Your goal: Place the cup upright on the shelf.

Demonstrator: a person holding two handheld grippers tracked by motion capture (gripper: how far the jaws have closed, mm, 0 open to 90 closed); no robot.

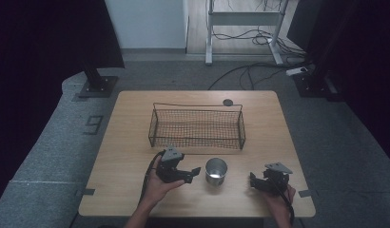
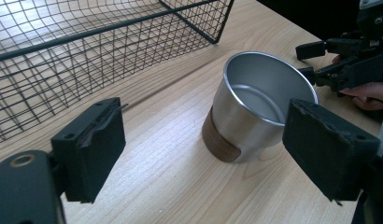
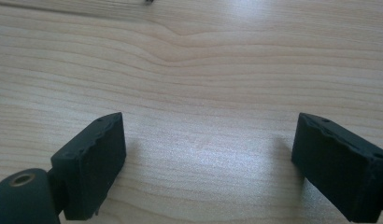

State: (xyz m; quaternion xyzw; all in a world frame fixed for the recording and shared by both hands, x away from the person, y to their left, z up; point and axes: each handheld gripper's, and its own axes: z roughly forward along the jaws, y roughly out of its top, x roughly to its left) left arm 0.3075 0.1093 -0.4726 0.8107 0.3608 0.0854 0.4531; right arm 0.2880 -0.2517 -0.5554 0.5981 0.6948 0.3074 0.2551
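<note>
Resting: round brushed-steel cup | pale woodgrain table | black wire-mesh basket

One metal cup, one wire basket, two hand-held grippers, left and right, one table

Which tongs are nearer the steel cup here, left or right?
Left. The left tongs sit just beside the steel cup, jaws open and pointing at it without touching. The right tongs rest farther off on the cup's other side, open over bare table.
</note>
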